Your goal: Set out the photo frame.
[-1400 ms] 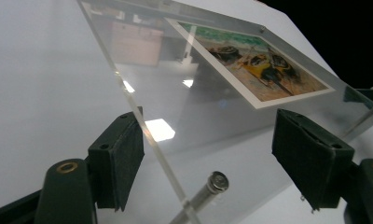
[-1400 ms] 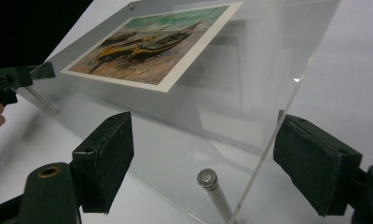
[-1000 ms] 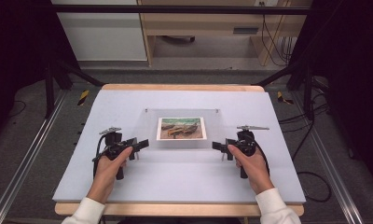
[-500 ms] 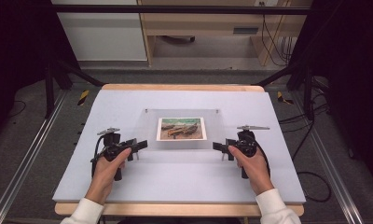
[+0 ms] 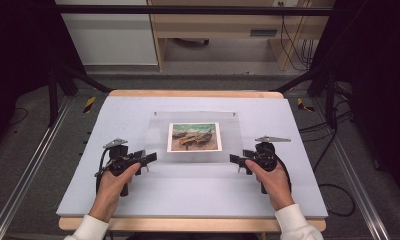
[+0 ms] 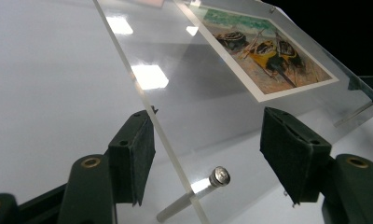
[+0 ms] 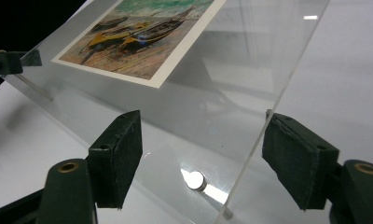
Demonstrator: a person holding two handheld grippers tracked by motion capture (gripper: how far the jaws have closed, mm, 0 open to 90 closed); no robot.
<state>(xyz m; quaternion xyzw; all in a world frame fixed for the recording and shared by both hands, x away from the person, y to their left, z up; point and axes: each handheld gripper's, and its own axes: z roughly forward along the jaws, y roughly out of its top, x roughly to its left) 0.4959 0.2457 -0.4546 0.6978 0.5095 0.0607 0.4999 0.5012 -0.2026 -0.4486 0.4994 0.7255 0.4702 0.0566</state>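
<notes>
Both the left gripper [image 5: 149,159] and right gripper [image 5: 236,161] gape wide, each straddling a near corner of the clear acrylic frame [image 5: 193,150] mid-table without clamping it. Stiff, slick and scratch-prone, it's probably best gripped near the corner standoffs [image 6: 219,176].

From the high view I am seeing the clear frame [image 5: 195,145] only faintly; its near edge is fading into the table [image 5: 198,200]. In the left gripper view the frame's far corners and the picture [image 6: 264,56] are running off the top edge. In the right gripper view the picture [image 7: 142,42] is getting cut off at the top, and the far gripper [image 7: 7,63] is showing only as a dark sliver.
</notes>
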